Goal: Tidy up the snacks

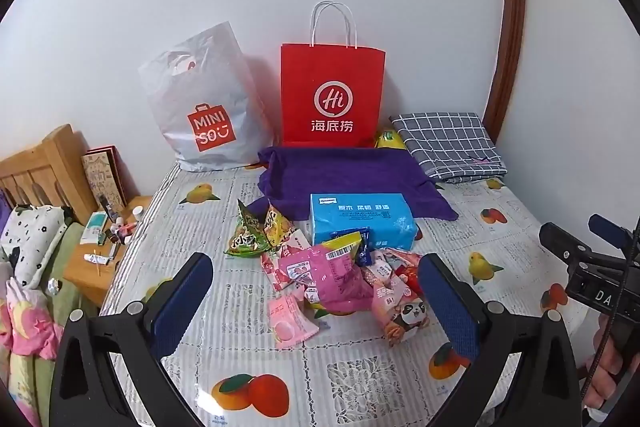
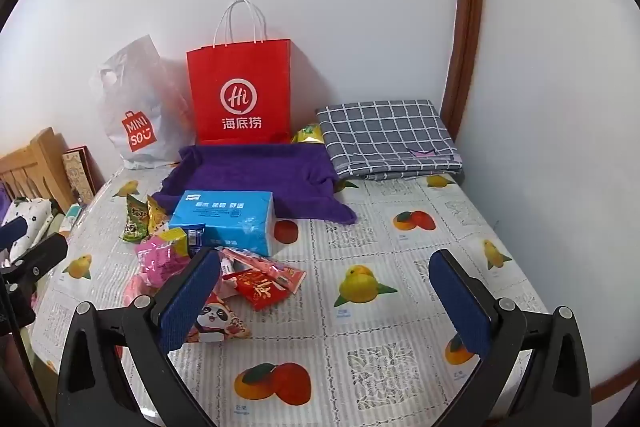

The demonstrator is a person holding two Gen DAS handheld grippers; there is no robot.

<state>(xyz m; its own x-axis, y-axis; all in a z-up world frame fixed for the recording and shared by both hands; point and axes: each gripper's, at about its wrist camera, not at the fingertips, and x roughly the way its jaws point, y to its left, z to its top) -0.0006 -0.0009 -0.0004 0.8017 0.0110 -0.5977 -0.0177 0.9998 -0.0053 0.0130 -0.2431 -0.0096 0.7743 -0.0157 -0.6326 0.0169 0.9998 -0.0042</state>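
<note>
Room lies bare on our fruit-print tablecloth (image 2: 400, 227) right of the crinkled pink, red, green snack packets (image 1: 332, 267); both grippers, left gripper (image 1: 316, 303) and right gripper (image 2: 324, 295), gape empty.

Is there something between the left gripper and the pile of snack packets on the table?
Nothing visible blocks it. The left gripper is open and above the table, with the snack packets showing right between its fingers. The blue tissue pack lies behind the pile, so it is not in the way.
</note>
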